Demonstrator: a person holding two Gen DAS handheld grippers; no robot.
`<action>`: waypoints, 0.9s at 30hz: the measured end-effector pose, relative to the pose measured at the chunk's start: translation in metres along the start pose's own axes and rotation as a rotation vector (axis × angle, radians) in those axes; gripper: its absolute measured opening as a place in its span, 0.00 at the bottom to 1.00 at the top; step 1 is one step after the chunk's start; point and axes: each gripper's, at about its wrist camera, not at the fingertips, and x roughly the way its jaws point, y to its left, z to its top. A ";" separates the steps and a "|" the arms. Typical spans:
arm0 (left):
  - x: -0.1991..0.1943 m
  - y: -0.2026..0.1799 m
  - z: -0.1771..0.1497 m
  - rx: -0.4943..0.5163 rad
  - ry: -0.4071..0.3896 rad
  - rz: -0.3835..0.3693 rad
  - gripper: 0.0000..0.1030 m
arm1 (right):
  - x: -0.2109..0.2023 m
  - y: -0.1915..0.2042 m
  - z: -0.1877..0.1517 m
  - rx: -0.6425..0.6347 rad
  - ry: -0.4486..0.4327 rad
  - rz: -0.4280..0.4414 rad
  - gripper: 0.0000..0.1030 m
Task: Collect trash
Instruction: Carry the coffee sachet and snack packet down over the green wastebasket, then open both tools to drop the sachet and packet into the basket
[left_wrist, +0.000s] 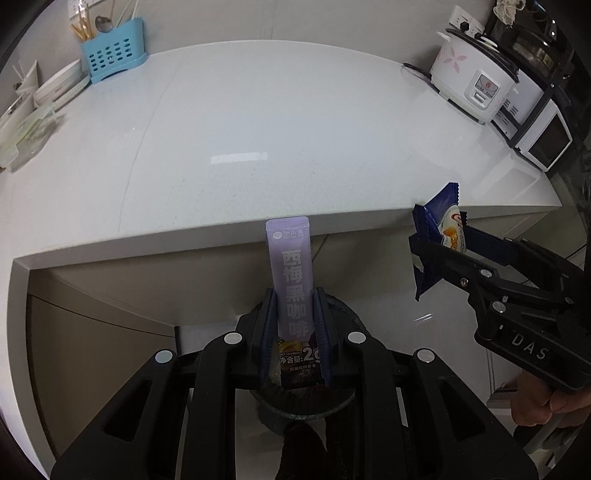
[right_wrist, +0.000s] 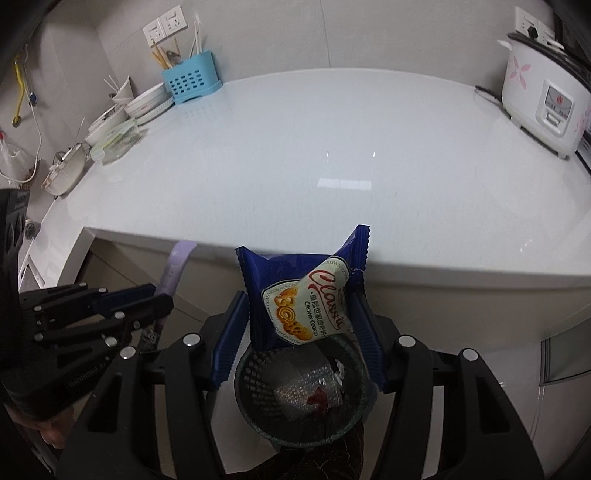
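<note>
My left gripper (left_wrist: 294, 295) is shut on a purple coffee stick sachet (left_wrist: 290, 273), held upright in front of the counter edge, above a round mesh waste bin (left_wrist: 343, 398) on the floor. My right gripper (right_wrist: 300, 295) is shut on a blue cookie wrapper (right_wrist: 295, 299) and holds it over the same bin (right_wrist: 258, 373), which holds some crumpled trash. In the left wrist view the right gripper (left_wrist: 439, 240) with the wrapper (left_wrist: 441, 214) is at the right. In the right wrist view the left gripper (right_wrist: 162, 291) with the sachet (right_wrist: 175, 266) is at the left.
A white countertop (left_wrist: 258, 129) lies ahead. A blue utensil holder (left_wrist: 110, 55) and stacked bowls (left_wrist: 55, 86) stand at its back left. A white rice cooker (left_wrist: 476, 85) and a microwave (left_wrist: 543, 136) stand at the right. Cabinet fronts (left_wrist: 92, 350) are below the counter.
</note>
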 end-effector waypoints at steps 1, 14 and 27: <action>0.001 0.003 -0.004 -0.005 0.001 0.003 0.19 | 0.004 0.001 -0.006 -0.004 0.012 -0.001 0.53; 0.024 0.021 -0.045 -0.047 0.071 0.032 0.19 | 0.063 0.022 -0.068 -0.072 0.177 0.005 0.54; 0.039 0.018 -0.045 -0.037 0.106 0.038 0.19 | 0.086 0.029 -0.078 -0.066 0.224 0.000 0.61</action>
